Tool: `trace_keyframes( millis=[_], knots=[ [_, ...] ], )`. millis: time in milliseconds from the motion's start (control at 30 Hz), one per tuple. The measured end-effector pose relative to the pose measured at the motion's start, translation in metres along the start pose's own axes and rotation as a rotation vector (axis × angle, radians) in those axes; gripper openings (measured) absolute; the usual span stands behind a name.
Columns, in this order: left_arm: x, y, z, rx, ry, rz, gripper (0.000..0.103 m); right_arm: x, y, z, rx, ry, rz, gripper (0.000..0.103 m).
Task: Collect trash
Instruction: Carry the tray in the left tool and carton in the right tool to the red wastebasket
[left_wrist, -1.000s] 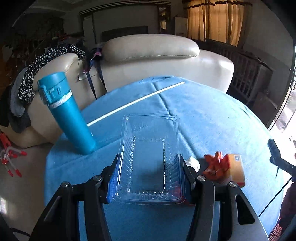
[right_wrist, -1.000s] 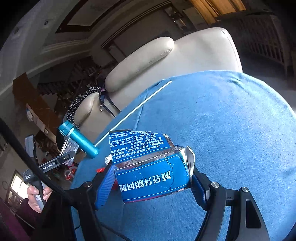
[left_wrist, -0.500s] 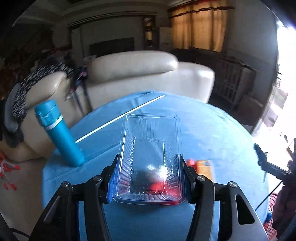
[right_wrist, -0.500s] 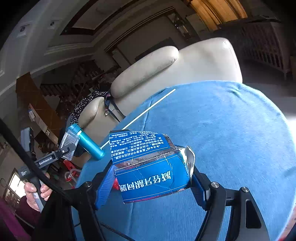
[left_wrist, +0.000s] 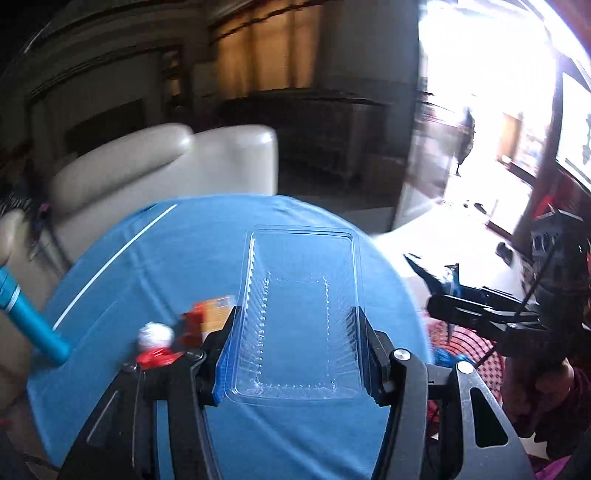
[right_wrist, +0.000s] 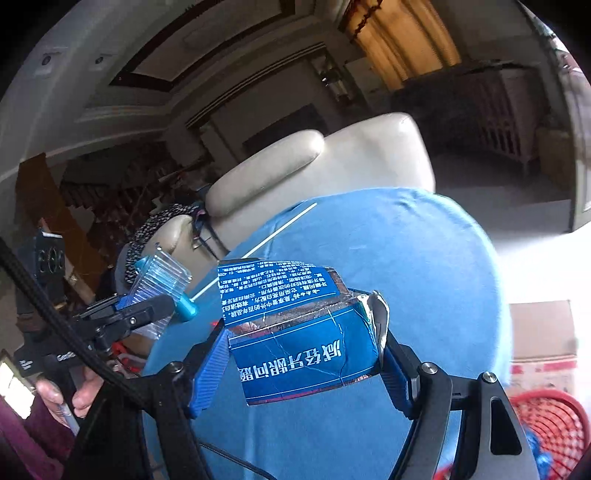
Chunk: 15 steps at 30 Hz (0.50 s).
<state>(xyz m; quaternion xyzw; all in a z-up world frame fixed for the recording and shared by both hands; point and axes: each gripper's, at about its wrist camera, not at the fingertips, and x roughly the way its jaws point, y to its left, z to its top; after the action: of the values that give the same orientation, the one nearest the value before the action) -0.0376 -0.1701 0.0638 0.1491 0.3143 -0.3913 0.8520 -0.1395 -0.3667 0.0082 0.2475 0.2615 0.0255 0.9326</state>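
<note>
Grippers both loaded: left gripper (left_wrist: 295, 354) pinching clear plastic tray (left_wrist: 301, 310), right gripper (right_wrist: 303, 354) pinching torn blue carton (right_wrist: 295, 332). Both above table (right_wrist: 424, 258), beside red basket (right_wrist: 550, 417). Advice: carry over basket rim, lower, then spread jaws; avoid dropping short.
</note>
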Motion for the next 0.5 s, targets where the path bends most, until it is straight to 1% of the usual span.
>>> trace_keyframes(
  millis=[100, 167, 233, 400, 500],
  knots=[
    [-0.004, -0.025, -0.001, 0.04, -0.006, -0.057, 0.058, -0.031, -0.003, -0.01, 0.007, -0.035, -0.049, 0.077],
    [-0.005, -0.041, -0.004, 0.06, -0.003, -0.079, 0.058, -0.052, -0.005, -0.017, 0.02, -0.058, -0.084, 0.077],
    [-0.001, -0.053, -0.005, 0.079, 0.019, -0.096, 0.058, -0.066, -0.008, -0.022, 0.036, -0.069, -0.102, 0.077],
    [0.015, -0.075, -0.005, 0.113, 0.068, -0.066, 0.058, -0.102, -0.022, -0.038, 0.087, -0.092, -0.155, 0.077],
    [0.021, -0.086, -0.004, 0.125, 0.1, -0.054, 0.058, -0.117, -0.033, -0.044, 0.119, -0.103, -0.186, 0.077]
  ],
)
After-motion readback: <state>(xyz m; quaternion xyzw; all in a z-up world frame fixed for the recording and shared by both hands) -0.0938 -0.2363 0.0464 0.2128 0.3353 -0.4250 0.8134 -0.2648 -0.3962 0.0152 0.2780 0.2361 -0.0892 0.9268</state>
